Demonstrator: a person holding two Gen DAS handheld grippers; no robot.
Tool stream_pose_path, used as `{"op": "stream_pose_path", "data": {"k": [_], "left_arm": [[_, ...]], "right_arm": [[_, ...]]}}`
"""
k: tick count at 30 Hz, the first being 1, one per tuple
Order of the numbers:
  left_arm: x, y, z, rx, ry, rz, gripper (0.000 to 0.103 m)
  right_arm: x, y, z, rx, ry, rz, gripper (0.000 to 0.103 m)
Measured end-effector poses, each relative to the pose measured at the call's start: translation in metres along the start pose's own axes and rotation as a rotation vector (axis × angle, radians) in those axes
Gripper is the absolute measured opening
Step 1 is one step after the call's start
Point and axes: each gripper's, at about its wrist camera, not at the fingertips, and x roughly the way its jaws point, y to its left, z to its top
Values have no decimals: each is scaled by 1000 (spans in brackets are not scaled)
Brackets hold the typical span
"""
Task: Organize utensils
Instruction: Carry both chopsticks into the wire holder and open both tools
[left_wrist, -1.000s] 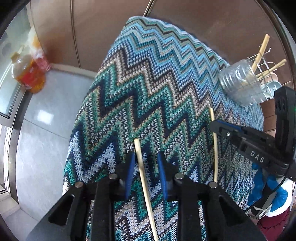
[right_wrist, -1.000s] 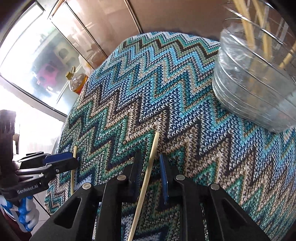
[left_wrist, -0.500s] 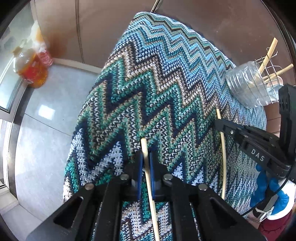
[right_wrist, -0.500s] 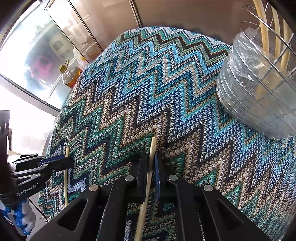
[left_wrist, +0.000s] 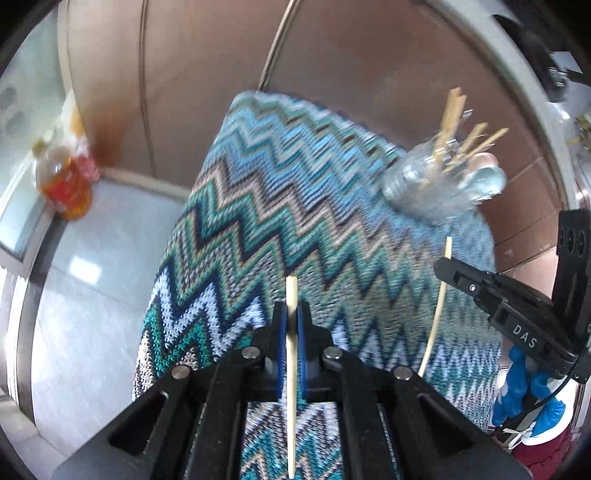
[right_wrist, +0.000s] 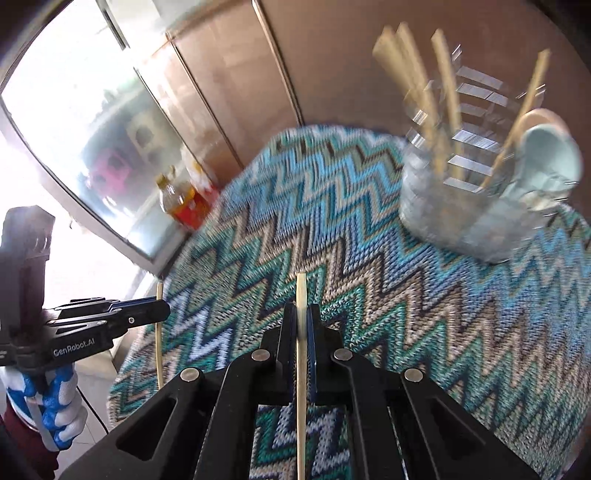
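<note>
Above the cloth (left_wrist: 280, 206) | left gripper (left_wrist: 291, 325) is clamping a chopstick (left_wrist: 291, 387); right gripper (right_wrist: 302, 325) is clamping another chopstick (right_wrist: 301, 398) | holder (right_wrist: 476, 199) is sitting upper right

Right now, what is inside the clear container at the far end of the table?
The clear container holds several wooden chopsticks standing upright, with a pale blue spoon beside them. Motion blur and the ribbed wall hide their lower ends and anything at the bottom.
</note>
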Motion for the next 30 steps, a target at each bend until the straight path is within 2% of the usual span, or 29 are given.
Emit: {"op": "stream_pose_path", "data": {"k": [8, 13, 16, 21, 24, 26, 30], "left_arm": [[-52, -44, -3, 89, -124, -32, 5], [-78, -68, 0, 126, -177, -50, 5], [-95, -85, 9, 139, -230, -72, 5], [-128, -117, 41, 161, -372, -134, 5], [-143, -138, 65, 169, -490, -173, 5], [-148, -151, 83, 164, -559, -217, 5], [-139, -172, 113, 137, -672, -221, 5]], "right_arm": [[-74, -6, -13, 13, -198, 13, 5], [-121, -6, -17, 0, -303, -10, 5], [-147, -7, -8, -2, -395, -29, 5], [-190, -15, 19, 1, -588, -51, 5], [-205, -19, 36, -8, -690, -74, 5], [-210, -22, 49, -13, -751, -81, 5], [-199, -32, 73, -26, -851, -123, 5]]}}
